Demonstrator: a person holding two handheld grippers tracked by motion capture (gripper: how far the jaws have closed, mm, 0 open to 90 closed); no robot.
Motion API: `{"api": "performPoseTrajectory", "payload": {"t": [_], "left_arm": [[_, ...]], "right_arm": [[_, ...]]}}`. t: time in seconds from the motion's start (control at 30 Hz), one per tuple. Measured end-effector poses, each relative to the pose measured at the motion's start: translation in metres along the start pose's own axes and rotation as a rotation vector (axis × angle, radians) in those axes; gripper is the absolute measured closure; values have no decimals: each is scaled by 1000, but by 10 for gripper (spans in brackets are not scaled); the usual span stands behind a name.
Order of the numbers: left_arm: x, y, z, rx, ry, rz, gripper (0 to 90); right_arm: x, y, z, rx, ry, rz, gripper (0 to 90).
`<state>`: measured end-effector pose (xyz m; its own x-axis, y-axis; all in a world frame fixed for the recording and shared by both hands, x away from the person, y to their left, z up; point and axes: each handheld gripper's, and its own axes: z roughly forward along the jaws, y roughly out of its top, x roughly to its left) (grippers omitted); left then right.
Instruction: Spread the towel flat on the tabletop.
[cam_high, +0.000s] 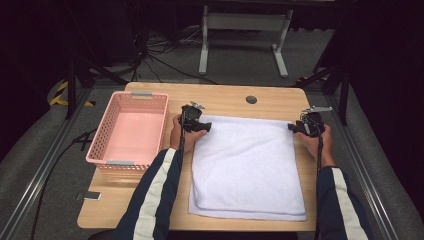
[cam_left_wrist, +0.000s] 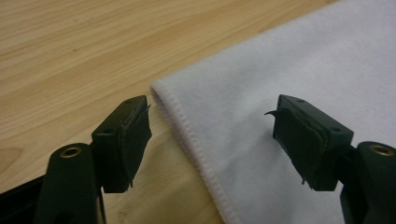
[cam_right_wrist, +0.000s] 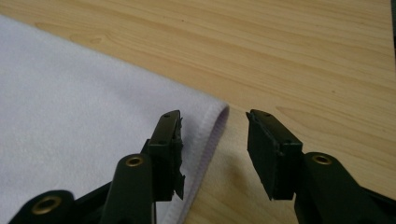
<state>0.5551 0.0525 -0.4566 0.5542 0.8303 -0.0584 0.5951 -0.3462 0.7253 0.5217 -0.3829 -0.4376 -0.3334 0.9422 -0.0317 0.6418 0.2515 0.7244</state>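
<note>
One white towel (cam_high: 247, 167) spread flat on the wooden table (cam_high: 225, 97), folded, two layers showing at the near edge. Two grippers in play, one at each far corner. Left gripper (cam_high: 196, 124) at the far left corner, jaws standing wide apart and clamping nothing: in the left gripper view (cam_left_wrist: 212, 140), the hemmed corner of the towel (cam_left_wrist: 280, 93) running straight up between them, one jaw over bare wood, the other over cloth, neither pad pressing. Right gripper (cam_high: 300, 127) at the far right corner, jaws parted too, narrower, empty: in the right gripper view (cam_right_wrist: 215, 154), the towel's (cam_right_wrist: 84, 130) stitched edge just beside the inner face of the jaw that stands over the cloth, the rounded corner a little ahead of the tips, the other jaw clear over bare wood. One pink basket (cam_high: 159, 125) off to the outer side of the left gripper, apart from the towel. One dark round hole (cam_high: 251, 99) in the tabletop, beyond both grippers.
</note>
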Motion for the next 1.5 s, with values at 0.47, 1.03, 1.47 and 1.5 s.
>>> {"api": "performPoseTrajectory", "payload": {"t": [0.47, 1.03, 1.47, 1.5], "left_arm": [[2, -1, 11, 42, 12, -10, 312], [-12, 3, 1, 40, -73, 48, 847], [-48, 17, -67, -74, -117, 206, 845], [-50, 14, -74, -72, -119, 228, 845]], "right_arm": [[0, 2, 24, 21, -1, 78, 493], [7, 7, 19, 51, 86, 26, 842], [26, 23, -49, -120, 217, -138, 850], [29, 23, -54, -127, 234, -148, 850]]}}
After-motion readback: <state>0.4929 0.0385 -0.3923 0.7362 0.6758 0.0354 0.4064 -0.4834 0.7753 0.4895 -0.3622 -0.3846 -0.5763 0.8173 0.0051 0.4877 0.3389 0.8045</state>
